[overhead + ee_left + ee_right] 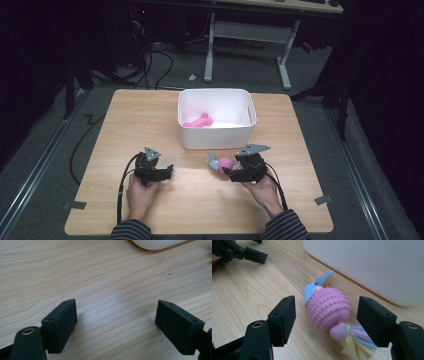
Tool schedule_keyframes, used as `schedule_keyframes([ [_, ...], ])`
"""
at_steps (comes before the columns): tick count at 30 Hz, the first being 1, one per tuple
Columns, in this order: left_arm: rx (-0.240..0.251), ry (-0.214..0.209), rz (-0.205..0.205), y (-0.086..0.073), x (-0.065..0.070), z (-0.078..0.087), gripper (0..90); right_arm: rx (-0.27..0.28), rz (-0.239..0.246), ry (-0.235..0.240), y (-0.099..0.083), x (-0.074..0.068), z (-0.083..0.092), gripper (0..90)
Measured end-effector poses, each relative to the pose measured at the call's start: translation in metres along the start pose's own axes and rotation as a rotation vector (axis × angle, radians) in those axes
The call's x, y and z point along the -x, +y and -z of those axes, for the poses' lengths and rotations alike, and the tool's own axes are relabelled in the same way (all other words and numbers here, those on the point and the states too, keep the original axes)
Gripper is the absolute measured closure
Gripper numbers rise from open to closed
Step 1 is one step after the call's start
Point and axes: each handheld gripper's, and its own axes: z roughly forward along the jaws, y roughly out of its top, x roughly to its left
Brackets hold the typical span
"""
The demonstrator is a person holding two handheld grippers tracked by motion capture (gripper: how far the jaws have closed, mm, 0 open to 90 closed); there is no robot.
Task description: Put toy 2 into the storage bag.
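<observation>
While the high view is looking down on the pale wooden table (150,115), a white rounded-rectangular plastic bin (218,134) is holding a smooth pink toy (198,121), and the left gripper (159,172) and right gripper (231,171) are resting near the front edge. Along the left gripper view, blocky matte-black jaws are standing spread over bare woodgrain. Along the right gripper view, jaws are standing apart either side of a nubbly pink ball toy (328,308) with pastel twisted fabric ends, lying just beside the bin's wall.

A white plastic tub (217,120) sits at the centre of the light wooden table (150,115), a pink bone-shaped toy (198,121) inside it. Below the tub, right of centre, lies a pink studded ball toy with pastel cloth ends (224,163).
</observation>
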Motion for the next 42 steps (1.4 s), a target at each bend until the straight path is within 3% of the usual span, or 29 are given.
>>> schedule_keyframes([
  [14, 0.006, -0.004, 0.010, 0.000, -0.001, 0.000, 18.6, -0.082, 0.066, -0.004, 0.021, -0.003, -0.021, 28.7],
  [26, 0.006, -0.003, 0.010, 0.000, -0.001, 0.000, 18.7, -0.162, 0.088, -0.016, 0.019, -0.001, -0.039, 28.0],
  [42, 0.003, -0.005, 0.009, 0.000, -0.001, 0.000, 18.7, -0.207, 0.090, -0.003, 0.015, 0.003, -0.053, 29.1],
])
